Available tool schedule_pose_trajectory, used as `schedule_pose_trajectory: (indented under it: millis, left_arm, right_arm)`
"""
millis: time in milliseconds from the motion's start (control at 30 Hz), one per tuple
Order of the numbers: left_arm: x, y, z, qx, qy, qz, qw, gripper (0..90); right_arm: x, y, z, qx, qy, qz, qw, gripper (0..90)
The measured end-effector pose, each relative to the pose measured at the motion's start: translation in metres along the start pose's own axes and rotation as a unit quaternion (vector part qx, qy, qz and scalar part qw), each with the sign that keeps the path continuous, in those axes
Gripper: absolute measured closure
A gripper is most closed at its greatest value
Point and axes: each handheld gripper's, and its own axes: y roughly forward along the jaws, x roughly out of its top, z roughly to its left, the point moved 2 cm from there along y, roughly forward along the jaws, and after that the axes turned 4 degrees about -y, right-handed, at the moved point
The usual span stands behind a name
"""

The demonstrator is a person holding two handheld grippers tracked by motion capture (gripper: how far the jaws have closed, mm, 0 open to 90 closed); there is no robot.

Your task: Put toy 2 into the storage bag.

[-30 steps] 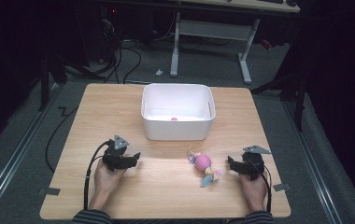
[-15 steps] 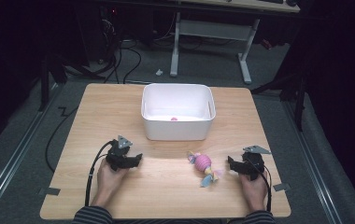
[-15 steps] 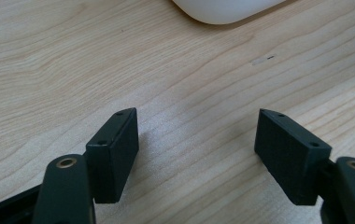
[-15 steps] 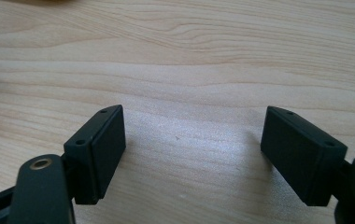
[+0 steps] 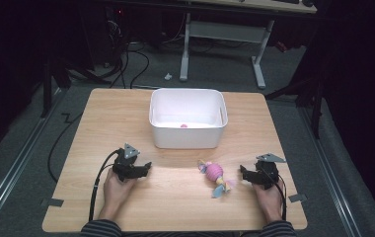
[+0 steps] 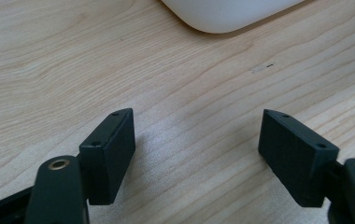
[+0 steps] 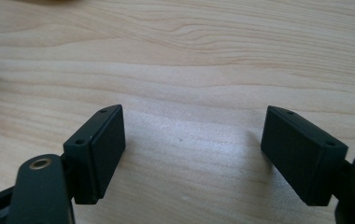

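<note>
A pink and yellow candy-shaped toy (image 5: 215, 177) with pale blue ends lies on the wooden table (image 5: 175, 207), in front of a white bin (image 5: 187, 118). Inside the bin sits a small pink item (image 5: 183, 126). My left gripper (image 5: 146, 169) rests low on the table at the front left, open, with bare wood between its jaws (image 6: 196, 135). My right gripper (image 5: 243, 174) stands just right of the toy, apart from it, and is open over bare wood (image 7: 192, 135).
The white bin's rounded corner (image 6: 222, 14) shows ahead of my left gripper. A grey desk frame (image 5: 225, 34) and cables (image 5: 141, 64) stand on the dark floor behind the table. Tape marks (image 5: 50, 202) sit at the front corners.
My left gripper has drifted slightly to the right. The toy and the right gripper have stayed put.
</note>
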Motion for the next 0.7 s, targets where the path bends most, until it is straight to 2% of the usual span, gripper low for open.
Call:
schedule_pose_trajectory:
  millis: [167, 333, 400, 533, 700]
  left_arm:
    - [0.0, 0.0, 0.0, -0.001, 0.0, 0.0, 1.0, 27.2]
    - [0.0, 0.0, 0.0, -0.001, 0.0, 0.0, 1.0, 26.9]
    - [0.0, 0.0, 0.0, -0.001, 0.0, 0.0, 1.0, 26.9]
    - [0.0, 0.0, 0.0, -0.001, 0.0, 0.0, 1.0, 26.8]
    - [0.0, 0.0, 0.0, -0.001, 0.0, 0.0, 1.0, 26.8]
  right_arm:
    - [0.0, -0.002, 0.002, 0.014, -0.011, 0.009, 0.9998, 22.6]
    - [0.0, -0.006, 0.003, 0.017, -0.008, 0.013, 0.9997, 29.6]
    - [0.0, -0.01, 0.007, 0.017, -0.018, 0.016, 0.9996, 30.3]
    - [0.0, -0.02, 0.012, 0.023, -0.035, 0.013, 0.999, 30.6]
    - [0.001, -0.036, 0.017, 0.04, -0.04, -0.002, 0.9984, 31.4]
